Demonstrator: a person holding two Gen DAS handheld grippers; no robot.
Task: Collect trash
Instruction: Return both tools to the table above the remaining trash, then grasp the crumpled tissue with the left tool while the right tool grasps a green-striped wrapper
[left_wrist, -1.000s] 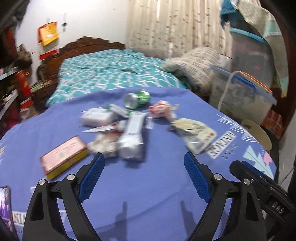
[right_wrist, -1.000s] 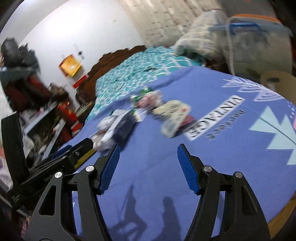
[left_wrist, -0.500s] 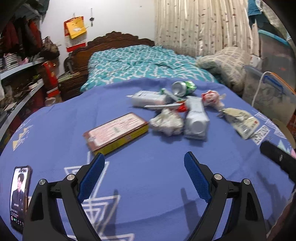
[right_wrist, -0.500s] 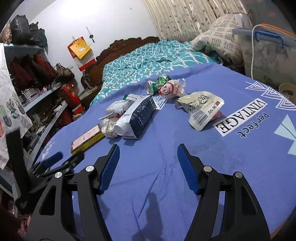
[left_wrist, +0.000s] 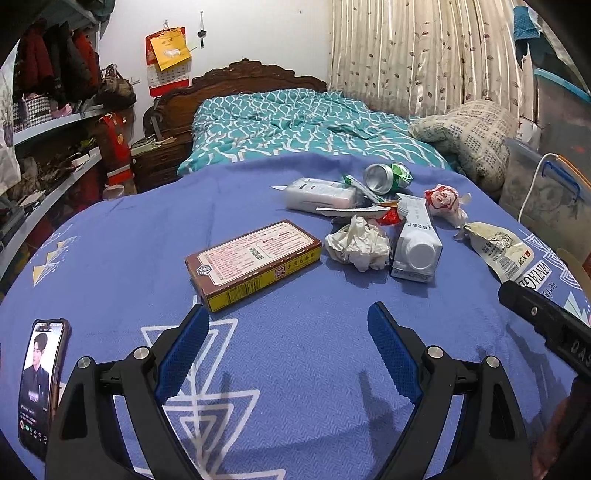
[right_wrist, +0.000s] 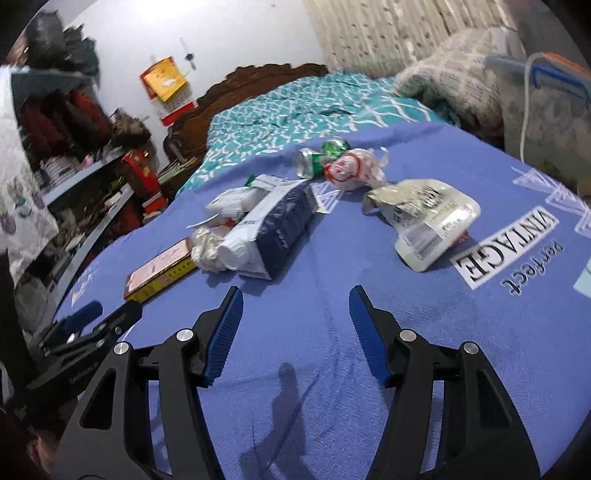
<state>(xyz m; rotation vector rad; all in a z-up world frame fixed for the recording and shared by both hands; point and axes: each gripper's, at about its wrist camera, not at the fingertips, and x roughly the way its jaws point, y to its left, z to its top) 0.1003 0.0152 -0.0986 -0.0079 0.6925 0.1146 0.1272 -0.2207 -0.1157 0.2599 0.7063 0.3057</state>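
Note:
Trash lies in a loose heap on the blue tablecloth (left_wrist: 295, 369): a flat brown and yellow box (left_wrist: 255, 258), a crumpled white paper (left_wrist: 358, 243), a milk carton (left_wrist: 415, 240), a white packet (left_wrist: 317, 194), a green can (left_wrist: 386, 177), a red and white wrapper (left_wrist: 443, 201) and a flat bag (left_wrist: 496, 251). My left gripper (left_wrist: 288, 347) is open and empty, just short of the box. My right gripper (right_wrist: 295, 325) is open and empty, short of the carton (right_wrist: 273, 229); the bag (right_wrist: 428, 218) lies to its right.
A phone (left_wrist: 40, 384) lies on the cloth at the near left. A bed with a teal cover (left_wrist: 295, 125) stands behind the table. Shelves (left_wrist: 44, 155) line the left wall. Plastic bins (left_wrist: 543, 184) and a folded blanket (left_wrist: 465, 136) are at the right.
Both grippers have swung left and pulled back a little. The box and phone have come into the left view. Both stay open and empty.

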